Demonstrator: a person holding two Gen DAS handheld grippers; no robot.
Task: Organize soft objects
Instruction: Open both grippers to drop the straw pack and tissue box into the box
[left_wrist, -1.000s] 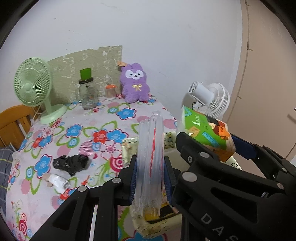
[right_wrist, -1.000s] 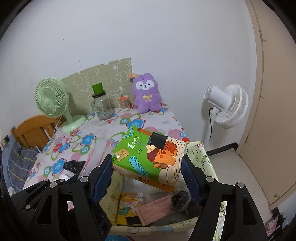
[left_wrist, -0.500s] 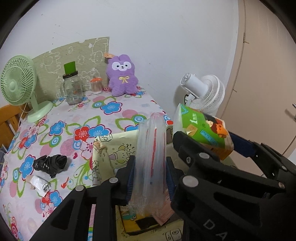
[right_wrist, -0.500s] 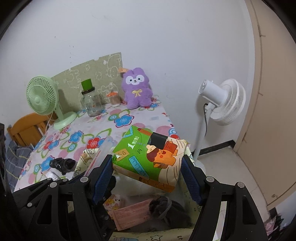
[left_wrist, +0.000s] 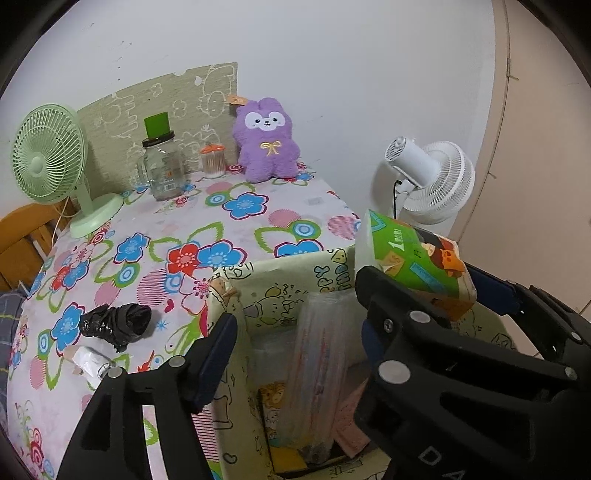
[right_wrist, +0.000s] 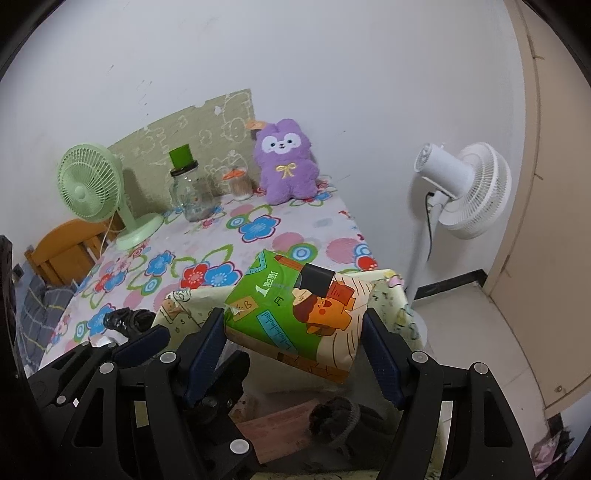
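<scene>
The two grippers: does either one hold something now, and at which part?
The right gripper holds the green tissue pack, clamped across its two opposite ends. The left gripper is open and holds nothing.

both wrist views look down over the storage box (left_wrist: 280, 291), sharing floral table (right_wrist: 258, 251)

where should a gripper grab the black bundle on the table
Grip the black bundle across its narrow middle, coming straight down from above. It lies flat and long on the tablecloth, with bare cloth on both long sides for the fingers; the small white roll sits close by its near end.
</scene>
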